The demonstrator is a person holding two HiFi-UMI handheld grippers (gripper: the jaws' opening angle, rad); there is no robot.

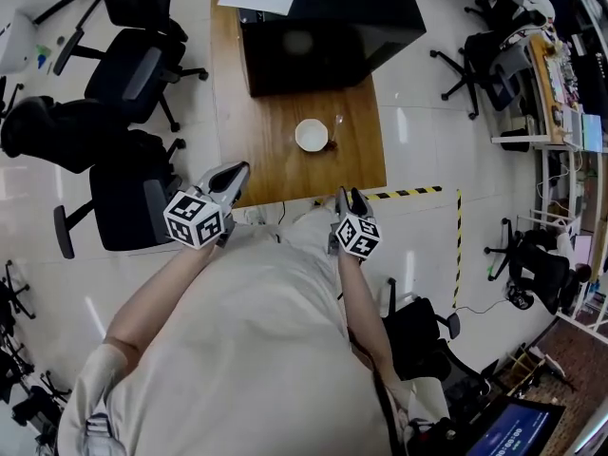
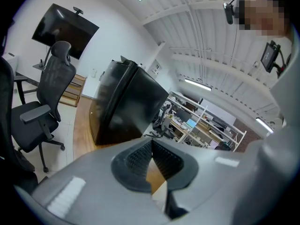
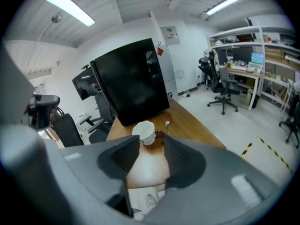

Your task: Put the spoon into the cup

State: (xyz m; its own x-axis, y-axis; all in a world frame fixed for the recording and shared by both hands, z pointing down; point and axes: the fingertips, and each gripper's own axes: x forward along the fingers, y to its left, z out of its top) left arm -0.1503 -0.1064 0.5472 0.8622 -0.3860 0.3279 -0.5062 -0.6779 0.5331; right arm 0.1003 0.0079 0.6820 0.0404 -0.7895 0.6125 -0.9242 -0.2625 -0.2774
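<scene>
Judging the task as not yet begun: nothing gripped, with reaching, pinching, lifting and dropping in all left to do. Seeing the white cup [image 1: 311, 134] standing upright on the wooden tabletop [image 1: 271, 155], and the spoon [image 1: 335, 129] lying outside it, just beside it at 3 o'clock. Finding both tongs hovering by the 6 o'clock edge, well apart from cup and spoon: left tongs [image 2: 150, 146] pressed together on nothing, right tongs [image 3: 151, 142] spread and empty, pointing at the cup.

Noting pale glossy floor [image 1: 418, 131] all round, a big black box [image 1: 323, 27] filling the tabletop's 12 o'clock end, office chairs [image 1: 133, 65] at 9 o'clock and striped floor tape [image 1: 408, 194] at 4 o'clock.
</scene>
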